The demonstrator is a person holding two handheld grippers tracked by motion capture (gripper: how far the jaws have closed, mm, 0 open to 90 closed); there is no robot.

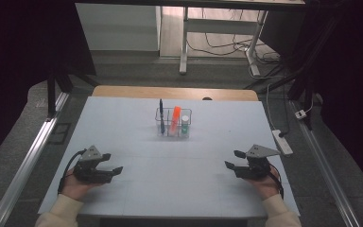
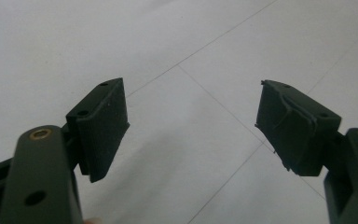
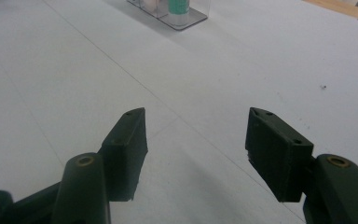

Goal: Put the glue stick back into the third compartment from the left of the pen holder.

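Note:
A clear plastic organiser (image 1: 173, 124) stands at the middle back of the white table. It holds a dark pen (image 1: 161, 113), an orange marker (image 1: 176, 117) and a small white and green bottle (image 1: 185, 124). My left gripper (image 1: 113, 163) rests low at the near left, open, with nothing between its jaws (image 2: 191, 126). At the near right, my right gripper (image 1: 234, 159) is open and empty too (image 3: 196, 144). The right gripper view catches the organiser's corner (image 3: 186, 21) and the bottle (image 3: 178, 7) far ahead.
The white table (image 1: 123, 127) has a wooden strip (image 1: 175, 92) along its far edge. A white power strip (image 1: 282, 142) lies at the right edge. Metal rails (image 1: 26, 165) flank the table. Desk legs and cables stand on the floor beyond.

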